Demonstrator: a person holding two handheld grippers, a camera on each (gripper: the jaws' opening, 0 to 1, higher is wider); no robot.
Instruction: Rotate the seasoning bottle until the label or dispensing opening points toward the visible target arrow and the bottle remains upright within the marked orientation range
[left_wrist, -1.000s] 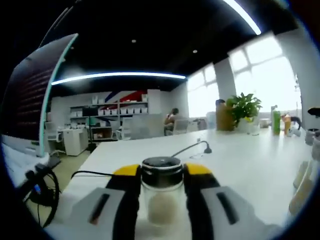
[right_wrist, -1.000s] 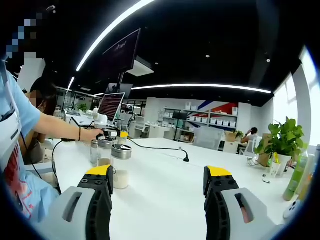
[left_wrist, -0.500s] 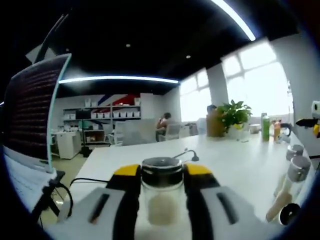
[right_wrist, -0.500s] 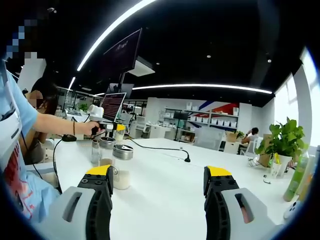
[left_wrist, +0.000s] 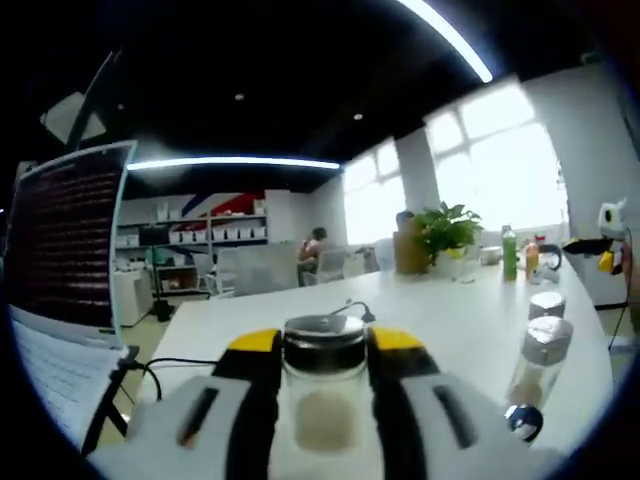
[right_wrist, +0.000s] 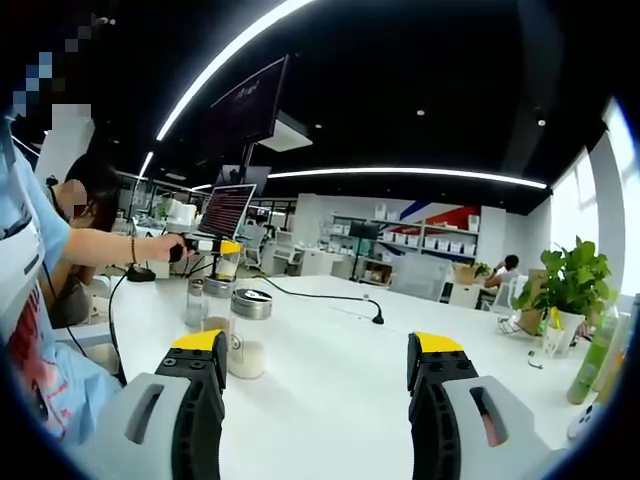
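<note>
My left fingers (left_wrist: 322, 375) grip an upright seasoning bottle (left_wrist: 323, 385); my right fingers (right_wrist: 322, 375) hang spread, empty, above the white worktop (right_wrist: 330, 360).

The seasoning bottle (left_wrist: 322, 395) is clear glass under a shiny metal cap. The tongs (left_wrist: 322, 355) look like matt plastic, yellow-tipped. The bench (right_wrist: 340, 350) is smooth, white, faintly glossy.

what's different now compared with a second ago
The left gripper has swung around with the seasoning bottle clamped between its jaws, lifting it away from the two other shakers, which now stand at the right of the left gripper view. The grip on the bottle is unchanged. The right gripper stayed open and still over the white table.
</note>
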